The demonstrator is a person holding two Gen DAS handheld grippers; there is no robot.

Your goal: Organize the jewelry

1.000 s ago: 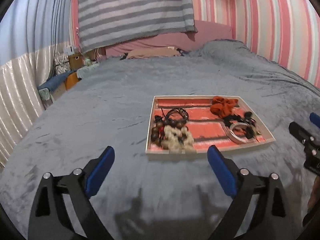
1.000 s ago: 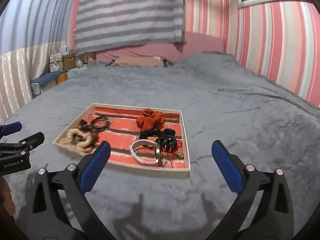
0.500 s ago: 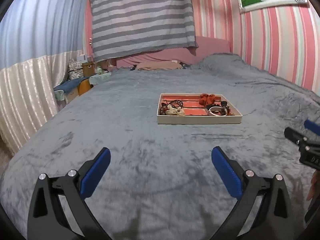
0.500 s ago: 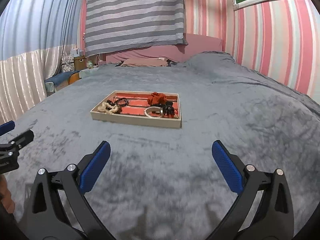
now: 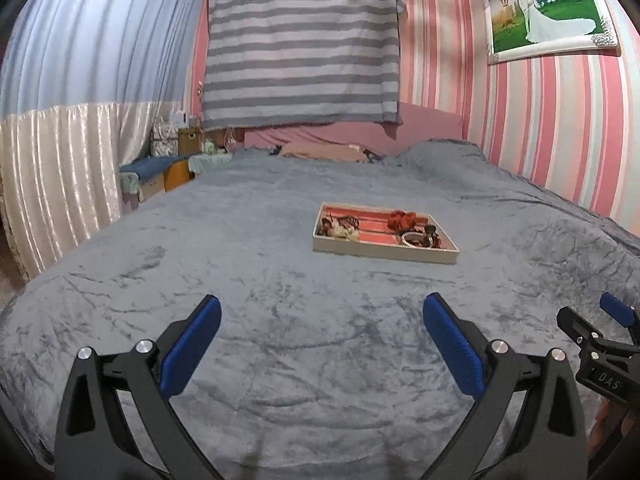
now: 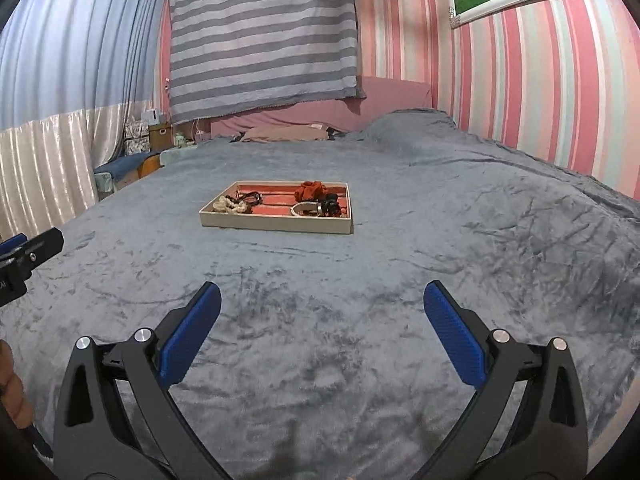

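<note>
A shallow cream tray (image 5: 380, 251) (image 6: 276, 222) with a red striped lining lies on the grey bed cover, well ahead of both grippers. In it lie a red scrunchie (image 5: 401, 220) (image 6: 310, 190), a beige scrunchie (image 5: 345, 231) (image 6: 230, 205), dark bead bracelets (image 5: 328, 226), a white bangle (image 5: 414, 239) (image 6: 305, 209) and a black hair clip (image 6: 330, 205). My left gripper (image 5: 322, 320) is open and empty. My right gripper (image 6: 322, 308) is open and empty. Both hover over the cover near the bed's front.
The grey bed cover (image 5: 240, 280) spreads all around the tray. A striped cloth (image 5: 300, 48) hangs on the back wall above a pink headboard. Boxes and clutter (image 5: 172, 160) stand beside the bed at the left, by the curtain. The right gripper (image 5: 600, 344) shows at the left view's right edge.
Both grippers have pulled back from the tray and risen, so the tray now sits far ahead. Both stay open and empty. The jewelry in the tray has not moved.
</note>
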